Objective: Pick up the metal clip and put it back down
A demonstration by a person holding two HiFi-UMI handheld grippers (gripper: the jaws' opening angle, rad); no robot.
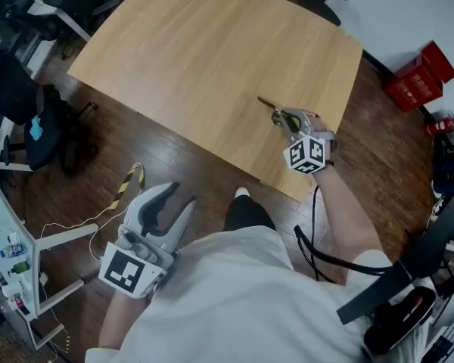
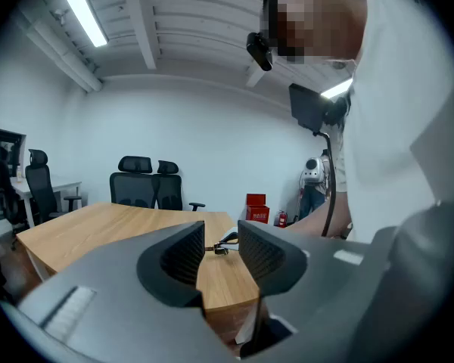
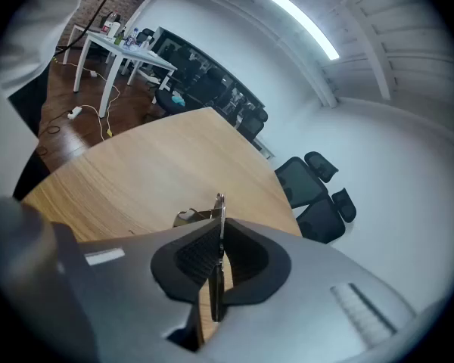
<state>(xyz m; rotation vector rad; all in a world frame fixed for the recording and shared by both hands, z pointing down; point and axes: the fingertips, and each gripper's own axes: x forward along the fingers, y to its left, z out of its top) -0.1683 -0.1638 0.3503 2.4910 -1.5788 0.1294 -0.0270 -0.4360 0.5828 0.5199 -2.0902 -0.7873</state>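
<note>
Metal clip (image 1: 268,103) pinched in right gripper (image 1: 282,118) fingers, maybe touching wooden table (image 1: 212,51); left gripper (image 1: 174,200) fingers wide; red boxes (image 1: 420,76) beyond corner.

head view: steeply down | both gripper views: low across table (image 1: 197,59) (shared)

A wooden table (image 1: 212,59) stands near red boxes (image 1: 420,78) and black office chairs (image 2: 147,178).

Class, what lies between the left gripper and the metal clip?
Bare table, nothing on it: the left gripper view shows this between the left gripper and the metal clip.
</note>
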